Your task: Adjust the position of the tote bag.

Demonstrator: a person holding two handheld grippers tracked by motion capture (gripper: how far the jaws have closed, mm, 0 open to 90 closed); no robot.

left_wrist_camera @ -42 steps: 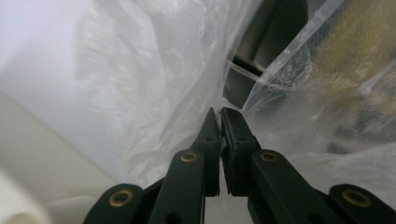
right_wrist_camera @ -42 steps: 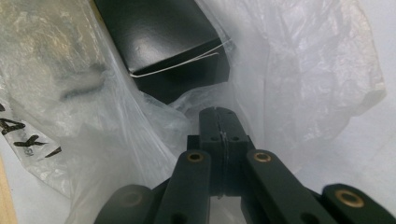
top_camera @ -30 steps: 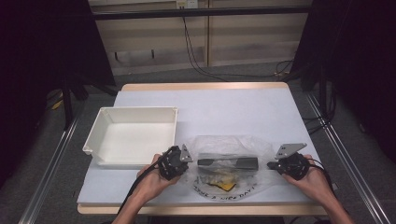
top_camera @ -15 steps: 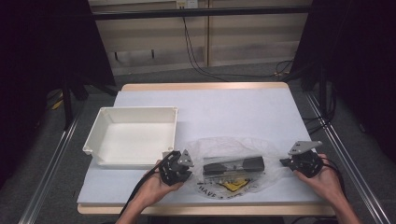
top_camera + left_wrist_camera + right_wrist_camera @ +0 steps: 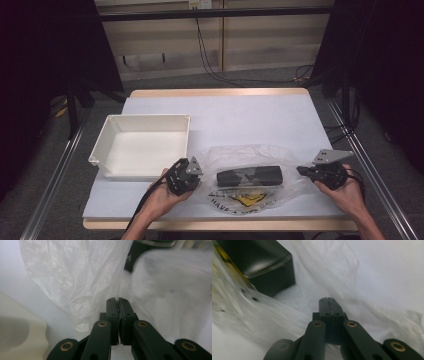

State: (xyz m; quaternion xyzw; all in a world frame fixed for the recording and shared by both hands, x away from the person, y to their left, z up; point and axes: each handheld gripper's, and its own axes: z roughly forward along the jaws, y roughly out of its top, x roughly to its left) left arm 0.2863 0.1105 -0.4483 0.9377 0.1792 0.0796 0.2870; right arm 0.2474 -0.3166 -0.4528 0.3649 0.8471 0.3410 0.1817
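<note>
A clear, crinkled plastic bag with a yellow warning print lies flat on the near part of the pale lilac table top, between the two hands. Inside it rests a long black rectangular box, lying crosswise with its long side running left to right. In the left gripper view the film rises in folds ahead of the jaws, with a dark corner of the box beyond it; in the right gripper view the box sits up and to the left behind the film.

The left gripper, held in the person's left hand, sits at the bag's left edge; its jaws are pressed together, and the film seems to pass between their tips, though the pinch itself is hard to make out. The right gripper, in the right hand, sits at the bag's right edge with its jaws pressed tight together over the film; whether they pinch it I cannot tell.

Just left of the bag, touching or nearly touching its edge, stands an empty white rectangular plastic tray, close behind the left gripper. A black cable trails from the left gripper over the table's front edge. Beyond the table, black cables lie on the grey floor before a wooden wall panel
</note>
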